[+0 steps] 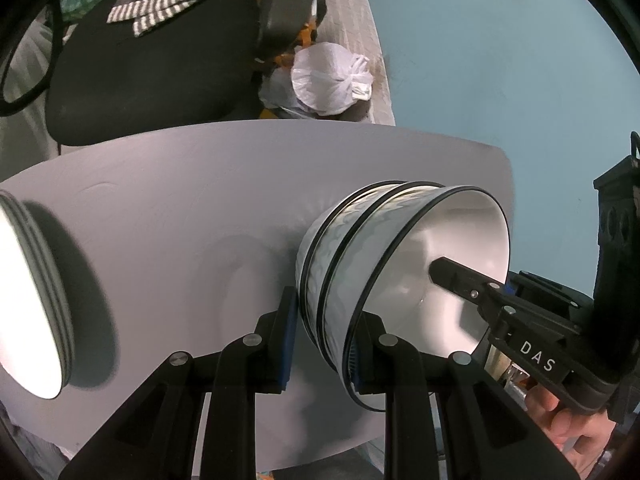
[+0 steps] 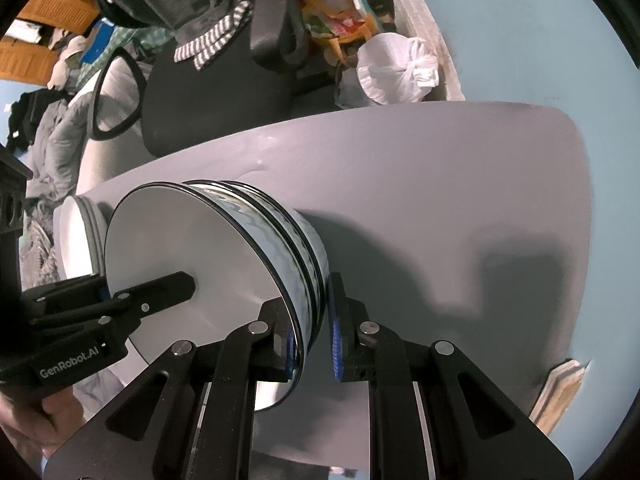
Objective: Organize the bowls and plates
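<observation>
Three nested bowls with black rims and a wavy band, white inside, sit near the right end of the grey table. My left gripper is shut on their near wall, one pad outside and one inside. From the opposite side, my right gripper is shut on the same bowl stack, again with one pad inside and one outside. Its inner finger shows within the bowl in the left wrist view. I cannot tell whether the stack rests on the table or hangs just above it. A stack of white plates lies at the table's left.
A black office chair with a striped cloth stands behind the table. Beside it lies a white plastic bag among clutter. Light blue floor lies past the table's right edge. A hand holds the right gripper.
</observation>
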